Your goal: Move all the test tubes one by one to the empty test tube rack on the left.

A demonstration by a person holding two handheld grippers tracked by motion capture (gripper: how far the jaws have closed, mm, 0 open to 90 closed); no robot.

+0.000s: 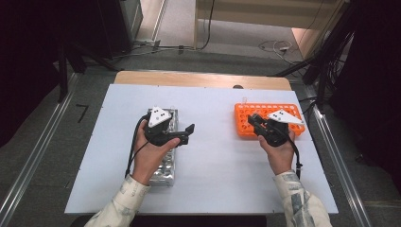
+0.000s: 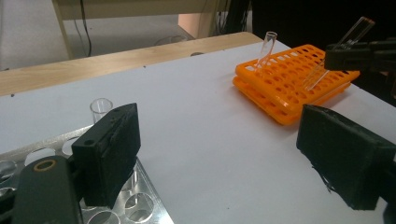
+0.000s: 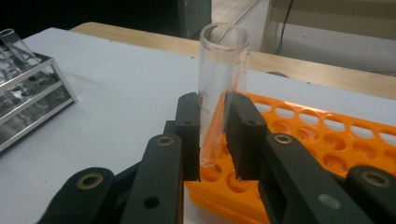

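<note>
My right claw was clamped on a clear glass test tube, both black pads pressed against its lower half, the rounded bottom hanging just above a hole of the flat orange plastic tube rack directly beneath the jaws. The tube leaned a little rather than standing plumb. In my judgement the step was seating it in that rack, and doing it well meant bringing the tube upright first, lining its tip over one hole and lowering straight, easing the grip only once the rack carried it; a tilted tube could catch the rim or slip on smooth glass. Just beyond my claw another clear tube stood in the far row of the rack. Well off to that claw's left, across the bare white table top, my left claw hung with jaws wide apart and nothing between them, over the shiny metal tube rack, where a further glass tube stood close beside one pad.
</note>
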